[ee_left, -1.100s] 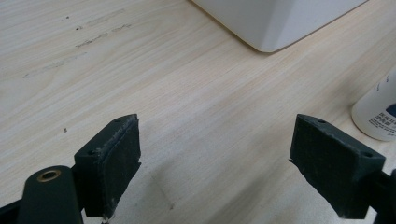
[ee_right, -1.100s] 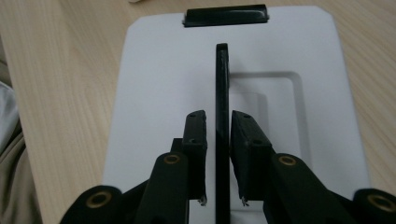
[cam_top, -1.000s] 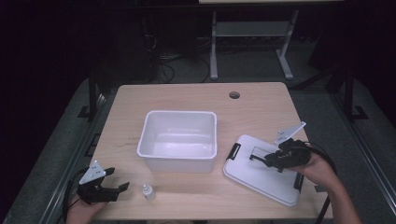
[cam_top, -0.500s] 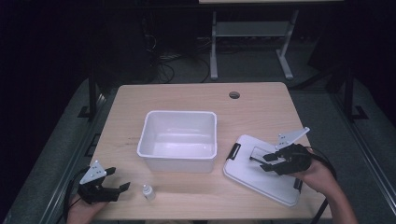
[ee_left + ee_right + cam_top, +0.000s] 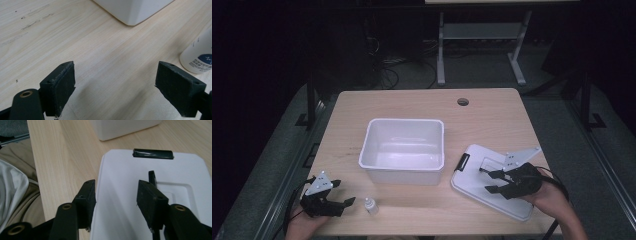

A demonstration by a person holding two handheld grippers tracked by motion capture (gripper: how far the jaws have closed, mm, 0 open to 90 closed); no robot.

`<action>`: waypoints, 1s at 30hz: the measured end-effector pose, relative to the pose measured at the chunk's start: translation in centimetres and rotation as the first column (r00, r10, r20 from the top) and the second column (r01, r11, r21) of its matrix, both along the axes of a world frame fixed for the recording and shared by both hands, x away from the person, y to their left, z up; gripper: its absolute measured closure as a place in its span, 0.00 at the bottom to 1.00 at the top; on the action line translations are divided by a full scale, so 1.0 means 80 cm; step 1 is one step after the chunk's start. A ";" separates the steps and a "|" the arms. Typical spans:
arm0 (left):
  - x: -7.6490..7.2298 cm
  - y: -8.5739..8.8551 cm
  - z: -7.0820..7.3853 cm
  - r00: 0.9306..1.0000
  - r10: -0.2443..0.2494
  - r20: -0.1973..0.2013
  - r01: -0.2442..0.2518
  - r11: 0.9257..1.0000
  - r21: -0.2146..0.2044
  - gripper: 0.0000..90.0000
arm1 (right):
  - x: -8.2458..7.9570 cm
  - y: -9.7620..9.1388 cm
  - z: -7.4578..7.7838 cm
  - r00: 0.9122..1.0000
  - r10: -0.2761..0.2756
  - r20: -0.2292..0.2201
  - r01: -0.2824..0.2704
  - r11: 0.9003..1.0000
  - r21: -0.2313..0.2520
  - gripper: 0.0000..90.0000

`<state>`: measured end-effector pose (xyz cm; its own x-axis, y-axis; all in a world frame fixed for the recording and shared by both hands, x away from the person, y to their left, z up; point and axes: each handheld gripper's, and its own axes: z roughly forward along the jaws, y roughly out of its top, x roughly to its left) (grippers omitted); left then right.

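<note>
High view shows you the whole table [image 5: 422,102]: one white tub [image 5: 403,150] mid-table, one white lid [image 5: 474,177] near the right front corner, one small bottle [image 5: 370,205] at the front edge. Your right gripper [image 5: 488,180] hovers over the lid, jaws just opening, nothing between them. Right gripper view adds the lid's black latch [image 5: 152,153] — and your trouser leg past the table edge. Left gripper view shows your left gripper [image 5: 115,87] spread wide over bare wood, the bottle just beside one jaw.
</note>
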<state>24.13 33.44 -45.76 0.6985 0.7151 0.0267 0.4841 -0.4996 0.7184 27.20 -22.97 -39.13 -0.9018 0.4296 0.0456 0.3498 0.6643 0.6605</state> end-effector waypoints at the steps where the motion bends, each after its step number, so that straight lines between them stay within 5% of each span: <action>1: 0.000 0.000 0.001 1.000 -0.004 -0.002 0.004 1.000 0.007 0.18 | -0.001 0.001 -0.003 1.000 -0.002 0.003 0.002 1.000 -0.004 0.52; 9: -0.008 -0.003 0.010 0.999 -0.051 -0.003 0.051 0.999 0.017 0.18 | -0.008 0.008 -0.023 1.000 -0.015 0.003 0.015 0.999 0.028 0.43; 17: -0.014 -0.010 0.018 0.991 -0.133 -0.035 0.135 0.989 0.065 0.18 | -0.013 0.020 -0.032 1.000 0.004 0.020 -0.004 1.000 0.004 0.39; 30: -0.019 -0.018 0.033 0.965 -0.244 -0.099 0.253 0.963 0.091 0.19 | -0.015 0.026 -0.046 1.000 0.004 0.006 -0.004 1.000 0.002 0.38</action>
